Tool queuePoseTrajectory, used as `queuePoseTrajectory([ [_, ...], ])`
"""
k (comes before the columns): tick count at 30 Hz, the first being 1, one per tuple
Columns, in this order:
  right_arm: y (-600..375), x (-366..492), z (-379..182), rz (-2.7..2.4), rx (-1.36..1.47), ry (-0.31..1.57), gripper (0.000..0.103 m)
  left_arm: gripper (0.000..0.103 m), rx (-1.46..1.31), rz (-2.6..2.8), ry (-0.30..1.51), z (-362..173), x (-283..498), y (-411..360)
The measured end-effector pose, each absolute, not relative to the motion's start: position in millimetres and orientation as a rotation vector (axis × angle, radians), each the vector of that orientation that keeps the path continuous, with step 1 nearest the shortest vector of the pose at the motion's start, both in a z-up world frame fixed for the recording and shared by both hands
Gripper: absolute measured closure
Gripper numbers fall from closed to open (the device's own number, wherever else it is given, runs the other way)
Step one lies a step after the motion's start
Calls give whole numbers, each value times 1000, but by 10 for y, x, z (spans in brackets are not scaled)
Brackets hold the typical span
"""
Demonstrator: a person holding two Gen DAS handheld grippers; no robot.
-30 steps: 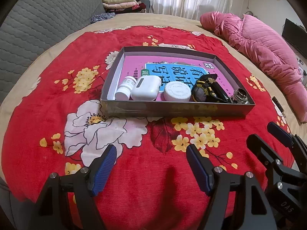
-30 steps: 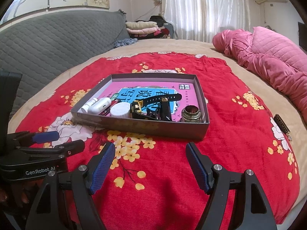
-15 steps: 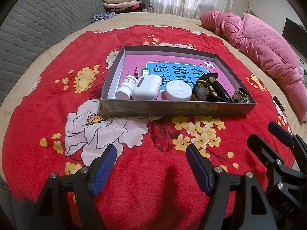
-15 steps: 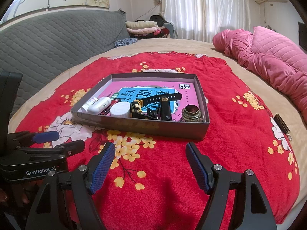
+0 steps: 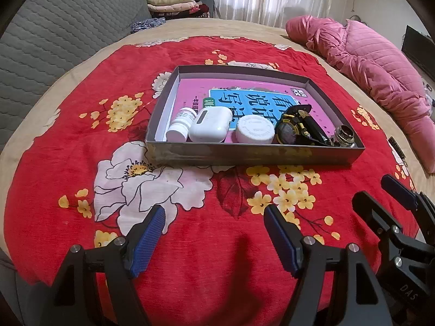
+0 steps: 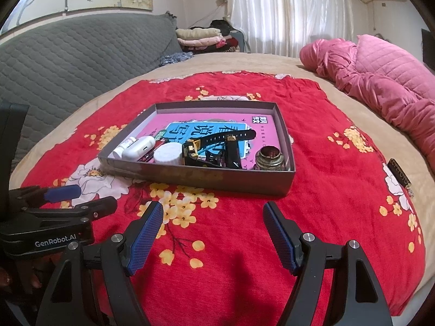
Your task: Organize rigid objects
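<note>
A shallow grey box (image 5: 244, 156) (image 6: 206, 176) sits on the red flowered cloth, lined by a pink and blue book (image 5: 252, 99). Along its near side lie a small white bottle (image 5: 180, 123), a white case (image 5: 210, 125), a white round lid (image 5: 254, 133), a black and gold watch (image 5: 295, 130) (image 6: 214, 149) and a brass metal ring (image 5: 344, 135) (image 6: 270, 159). My left gripper (image 5: 214, 233) hangs open over the cloth in front of the box, holding nothing. My right gripper (image 6: 212, 231) is open and empty too, beside it on the right.
The red cloth (image 5: 81, 141) covers a beige bed. A pink quilted duvet (image 5: 380, 70) lies at the right, a grey padded headboard (image 6: 68, 62) at the left, folded clothes (image 6: 201, 36) at the back. A small dark object (image 6: 399, 176) rests near the cloth's right edge.
Both grippers stay open and nearly still; the view has shifted only slightly. Nothing in the box has moved.
</note>
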State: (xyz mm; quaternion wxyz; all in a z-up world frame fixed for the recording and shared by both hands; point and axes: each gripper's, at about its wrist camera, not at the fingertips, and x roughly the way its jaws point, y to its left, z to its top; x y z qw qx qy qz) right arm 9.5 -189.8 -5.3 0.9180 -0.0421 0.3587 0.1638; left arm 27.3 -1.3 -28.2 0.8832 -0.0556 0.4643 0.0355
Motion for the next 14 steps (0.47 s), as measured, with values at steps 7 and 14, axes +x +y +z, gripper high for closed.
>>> queuePoseTrajectory([
  [7,-1904,105,-48,331,-82,739,26,29,-117,72,966,-280,275,0],
  [14,-1926,135,-69,321,-72,752,26,29,-125,60,967,-287,293,-1],
])
